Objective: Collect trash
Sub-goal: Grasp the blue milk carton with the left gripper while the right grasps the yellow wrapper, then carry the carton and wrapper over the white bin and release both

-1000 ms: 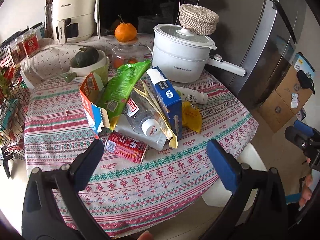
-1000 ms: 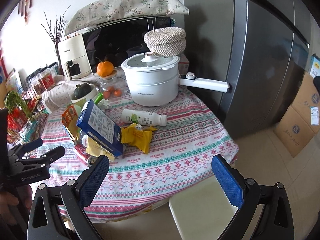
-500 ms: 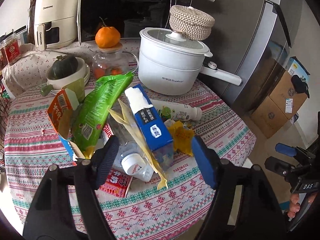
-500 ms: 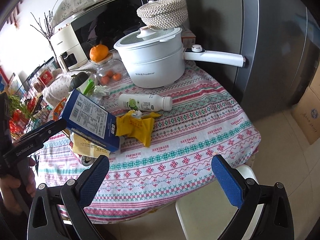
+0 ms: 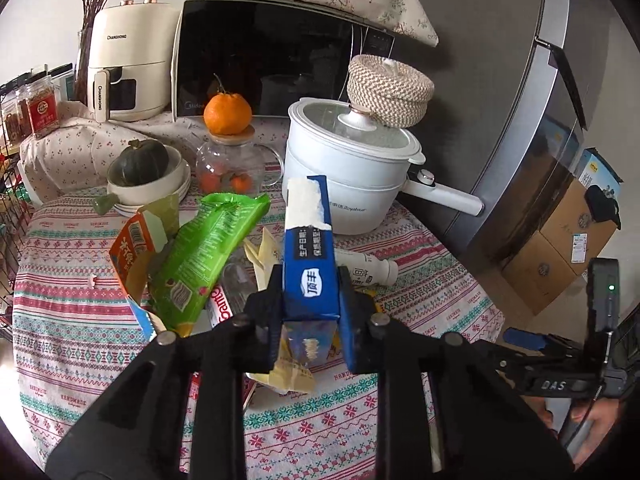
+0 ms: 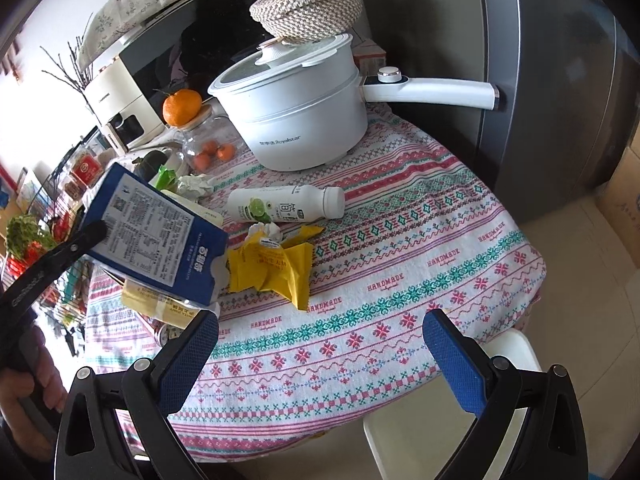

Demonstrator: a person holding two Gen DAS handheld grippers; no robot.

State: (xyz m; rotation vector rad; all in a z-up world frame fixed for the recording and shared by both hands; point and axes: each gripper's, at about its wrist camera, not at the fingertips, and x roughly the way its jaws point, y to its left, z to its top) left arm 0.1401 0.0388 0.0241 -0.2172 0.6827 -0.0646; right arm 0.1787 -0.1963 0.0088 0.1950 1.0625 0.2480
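Patterned tablecloth (image 6: 400, 248) carries the trash heap. My left gripper (image 5: 310, 312) has just been closing and now clamps the blue carton (image 5: 308, 248); my right gripper (image 6: 320, 360) hovers spread wide near the yellow wrapper (image 6: 272, 268).
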